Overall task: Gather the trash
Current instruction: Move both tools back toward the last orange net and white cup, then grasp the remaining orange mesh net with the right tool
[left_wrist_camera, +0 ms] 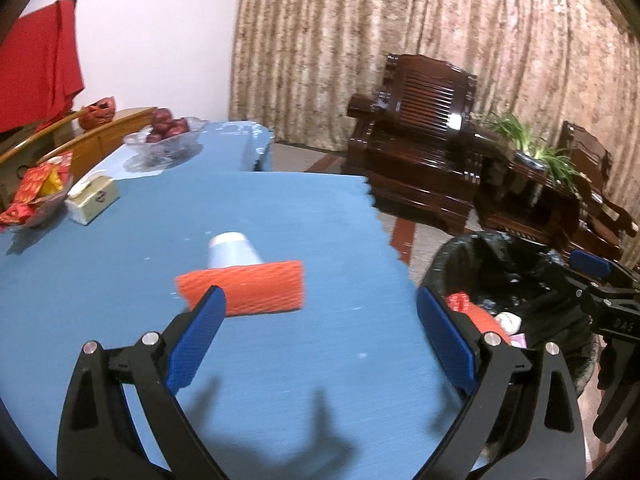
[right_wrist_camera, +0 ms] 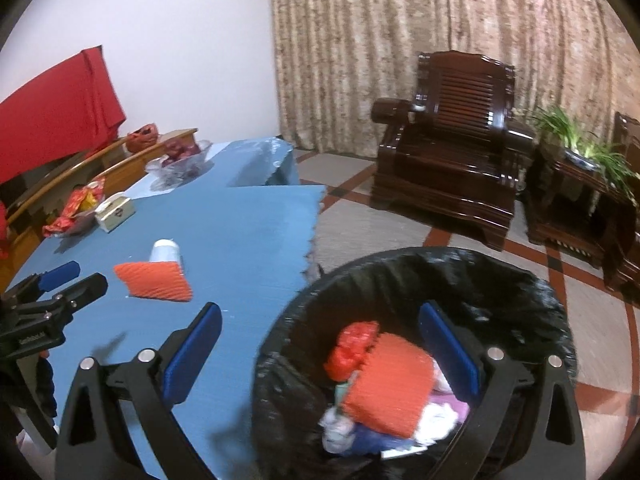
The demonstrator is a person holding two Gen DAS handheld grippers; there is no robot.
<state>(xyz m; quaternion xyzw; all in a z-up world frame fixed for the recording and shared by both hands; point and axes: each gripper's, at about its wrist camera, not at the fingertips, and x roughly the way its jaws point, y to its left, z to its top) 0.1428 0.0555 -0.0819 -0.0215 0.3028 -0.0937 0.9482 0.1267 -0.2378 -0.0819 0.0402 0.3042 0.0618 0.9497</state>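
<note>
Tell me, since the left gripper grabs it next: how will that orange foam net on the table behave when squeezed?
The orange foam net looks like soft ribbed mesh, so it will probably squash and flex rather than stay stiff. It lies flat and thin, likely very light. It touches the paper cup lying on its side, which may roll if nudged.

My left gripper [left_wrist_camera: 318,326] has matt black plastic arms, bright metal rivets and rough blue rubbery pads [left_wrist_camera: 195,343]. At my 12 o'clock lies an orange ribbed foam sleeve [left_wrist_camera: 245,289] with a smooth pale cup [left_wrist_camera: 231,251] behind it, both on the matt blue tablecloth [left_wrist_camera: 280,360]. At 3 o'clock the bin [right_wrist_camera: 440,276] wears a glossy, crinkled black plastic liner. Farther off, the armchair [right_wrist_camera: 452,168] is dark polished wood, and the curtain [right_wrist_camera: 420,40] looks like mottled, velvety cloth.
</note>
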